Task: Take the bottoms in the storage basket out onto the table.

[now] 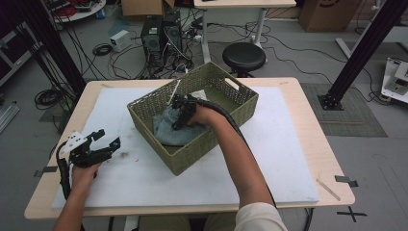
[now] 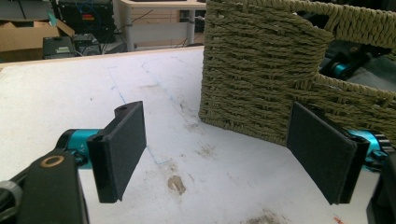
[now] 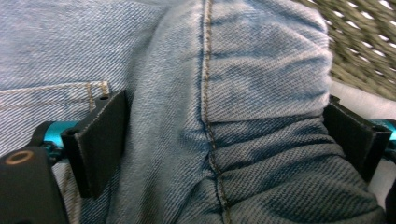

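1. While the left gripper (image 1: 107, 139) waits on the white mat (image 1: 144, 168) near the table's left edge, the right gripper (image 1: 180, 115) reaches down into the basket (image 1: 192, 159).
2. The jeans (image 1: 171, 130) lie crumpled in the basket's near-left part, on its floor.
3. In the right gripper view, the right gripper's jaws stand wide, one on each side of a thick seamed fold of jeans (image 3: 210, 116); the cloth fills the gap, yet the pads (image 3: 100, 140) do not look pressed in, so I judge it not yet clamped.
4. The left gripper's jaws gape wide with nothing between them, pointing at the basket's woven wall (image 2: 261, 84).
5. The step in hand appears to be taking hold of the jeans to lift them out.
6. Next, the right jaws need to close firmly on that fold, then rise straight up past the rim; the left gripper could steady the basket if it drags.
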{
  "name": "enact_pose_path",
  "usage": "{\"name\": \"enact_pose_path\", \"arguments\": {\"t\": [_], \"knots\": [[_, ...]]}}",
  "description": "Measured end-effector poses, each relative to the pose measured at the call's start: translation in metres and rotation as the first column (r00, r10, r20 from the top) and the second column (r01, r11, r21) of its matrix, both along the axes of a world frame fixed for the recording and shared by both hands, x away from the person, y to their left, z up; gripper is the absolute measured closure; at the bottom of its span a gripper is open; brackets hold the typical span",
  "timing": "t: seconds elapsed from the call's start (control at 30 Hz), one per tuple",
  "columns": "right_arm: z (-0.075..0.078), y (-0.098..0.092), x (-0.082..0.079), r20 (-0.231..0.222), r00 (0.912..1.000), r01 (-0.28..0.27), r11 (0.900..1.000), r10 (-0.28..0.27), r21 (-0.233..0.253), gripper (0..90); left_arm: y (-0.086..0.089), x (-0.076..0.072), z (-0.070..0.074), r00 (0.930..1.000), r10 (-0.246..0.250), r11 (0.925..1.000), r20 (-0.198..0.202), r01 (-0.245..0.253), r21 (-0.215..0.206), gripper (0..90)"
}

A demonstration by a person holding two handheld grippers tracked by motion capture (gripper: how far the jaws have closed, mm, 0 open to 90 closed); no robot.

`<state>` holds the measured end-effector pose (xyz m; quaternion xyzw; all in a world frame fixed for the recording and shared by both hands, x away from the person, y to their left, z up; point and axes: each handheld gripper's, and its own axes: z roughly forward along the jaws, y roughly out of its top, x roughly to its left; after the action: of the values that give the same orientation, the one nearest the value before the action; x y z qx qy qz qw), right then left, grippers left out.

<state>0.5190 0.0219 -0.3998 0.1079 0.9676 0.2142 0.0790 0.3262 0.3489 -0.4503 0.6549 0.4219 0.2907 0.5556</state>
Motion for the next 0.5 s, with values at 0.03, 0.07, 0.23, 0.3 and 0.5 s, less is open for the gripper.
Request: {"name": "enact_pose_path", "arguments": {"t": [0.03,0.07,0.23,0.3,0.5], "knots": [[-0.0001,0.0001,0.0010,0.007,0.9999,0.013,1.000,-0.013,-0.009,11.2,0.0001,0.0000,-0.0001,1.0000,0.000,1.0000,0.001,0.001,-0.002,20.4],[-0.0007,-0.0001,0.0021,0.008,0.9996,0.027,1.000,-0.027,-0.014,11.2,0.0002,-0.0002,0.0000,1.0000,-0.001,1.0000,0.001,0.001,-0.001,20.4],[-0.0066,-0.0005,0.0065,-0.040,0.9985,0.034,0.999,-0.036,-0.028,11.1,-0.0005,-0.0008,0.0000,1.0000,-0.001,1.0000,0.006,0.001,0.005,20.4],[-0.0079,0.0005,0.0066,-0.036,0.9990,0.025,0.999,-0.027,-0.041,12.5,-0.0005,-0.0009,-0.0001,1.0000,0.000,1.0000,0.009,0.000,0.004,20.4],[-0.0041,-0.0008,0.0094,0.007,0.9987,0.051,0.996,-0.050,-0.067,42.5,-0.0011,-0.0013,-0.0001,0.9999,0.007,1.0000,0.010,-0.007,0.006,20.4]]}}
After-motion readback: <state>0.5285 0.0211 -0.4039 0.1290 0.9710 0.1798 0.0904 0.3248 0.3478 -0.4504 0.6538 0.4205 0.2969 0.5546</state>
